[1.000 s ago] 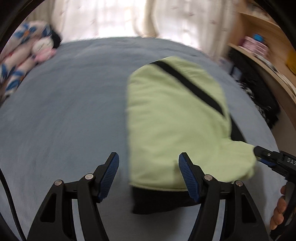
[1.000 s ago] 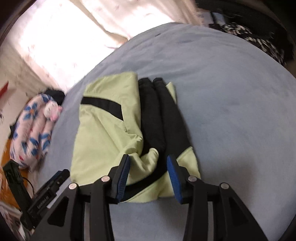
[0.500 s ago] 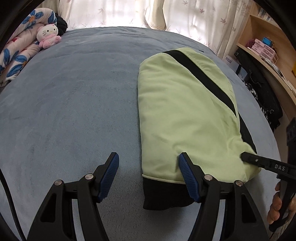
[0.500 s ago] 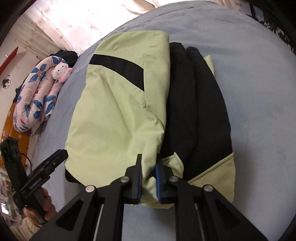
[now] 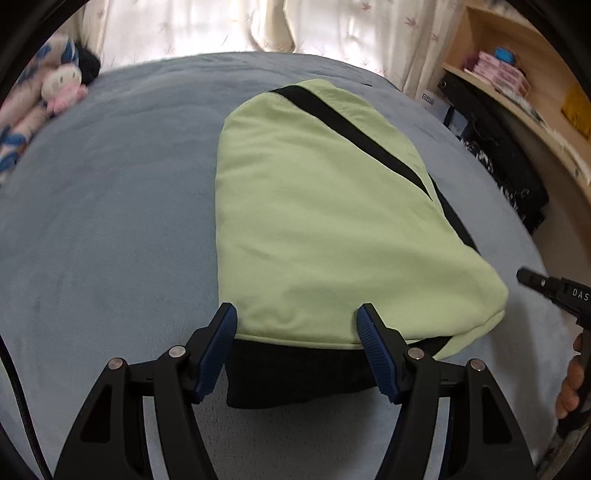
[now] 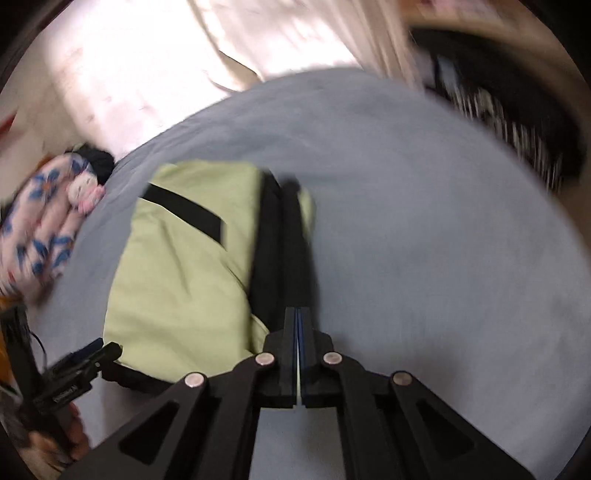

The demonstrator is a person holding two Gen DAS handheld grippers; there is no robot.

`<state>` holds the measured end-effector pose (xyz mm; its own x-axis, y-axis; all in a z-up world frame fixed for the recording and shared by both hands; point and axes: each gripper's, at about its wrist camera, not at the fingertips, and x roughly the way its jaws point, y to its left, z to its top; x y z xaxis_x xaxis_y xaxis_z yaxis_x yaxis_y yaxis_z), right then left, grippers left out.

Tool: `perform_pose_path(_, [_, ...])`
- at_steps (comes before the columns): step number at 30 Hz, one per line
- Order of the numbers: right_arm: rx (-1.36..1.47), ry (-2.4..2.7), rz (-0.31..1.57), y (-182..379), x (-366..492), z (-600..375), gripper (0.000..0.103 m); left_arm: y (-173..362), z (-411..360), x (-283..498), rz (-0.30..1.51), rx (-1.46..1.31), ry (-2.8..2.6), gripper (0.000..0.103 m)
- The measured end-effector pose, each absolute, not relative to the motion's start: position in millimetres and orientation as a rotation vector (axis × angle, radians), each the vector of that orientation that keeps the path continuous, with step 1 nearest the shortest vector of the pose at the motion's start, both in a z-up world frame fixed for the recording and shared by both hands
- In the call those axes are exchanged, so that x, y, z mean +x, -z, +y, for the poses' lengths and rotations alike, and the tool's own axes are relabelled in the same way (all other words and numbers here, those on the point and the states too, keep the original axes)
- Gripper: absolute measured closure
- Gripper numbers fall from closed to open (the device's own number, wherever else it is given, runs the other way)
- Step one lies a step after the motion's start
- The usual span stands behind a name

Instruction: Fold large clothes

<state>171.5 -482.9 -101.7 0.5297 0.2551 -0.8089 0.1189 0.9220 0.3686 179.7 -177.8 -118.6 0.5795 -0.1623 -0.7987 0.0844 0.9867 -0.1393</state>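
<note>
A light green garment with black bands and a black hem (image 5: 325,206) lies folded lengthwise on the blue-grey bed (image 5: 110,221). My left gripper (image 5: 297,334) is open and empty, its fingers astride the garment's near hem. In the right wrist view, the garment (image 6: 177,277) lies left of centre. My right gripper (image 6: 298,325) is shut with nothing seen between its pads, at the near end of the black folded part. It also shows in the left wrist view (image 5: 546,288), just off the garment's near right corner.
A floral quilt with a plush toy (image 5: 61,86) lies at the bed's far left. Curtains (image 5: 258,22) hang behind the bed. A wooden shelf with boxes (image 5: 509,74) and dark clothing (image 5: 509,166) stand along the right side.
My right gripper shut on the garment's near edge, then came off it, shut, and pulled back. My left gripper shifted right and now straddles the near hem.
</note>
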Motion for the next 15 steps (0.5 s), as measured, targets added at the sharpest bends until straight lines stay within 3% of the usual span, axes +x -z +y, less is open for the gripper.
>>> perform_pose_path(4, [0.617, -0.171, 1.025, 115.0, 170.7, -493.7, 0.101, 118.9, -176.7, 176.8, 0.937, -0.096, 0.147, 0.037])
perform_pose_path(5, [0.666, -0.194, 1.021, 117.6, 173.0, -495.2, 0.093, 118.5, -175.7, 176.1, 0.937, -0.101, 0.149, 0.037])
perform_pose_path(6, [0.693, -0.210, 1.023, 120.0, 175.8, -494.9, 0.073, 117.3, -176.4, 176.6, 0.938, -0.103, 0.149, 0.037])
perform_pose_path(8, [0.729, -0.236, 1.021, 120.9, 178.1, -488.2, 0.047, 115.9, -175.1, 176.1, 0.939, -0.107, 0.151, 0.037])
perform_pose_path(15, [0.810, -0.317, 1.112, 140.0, 196.8, -469.3, 0.044, 116.6, -169.3, 179.4, 0.943, -0.118, 0.158, 0.037])
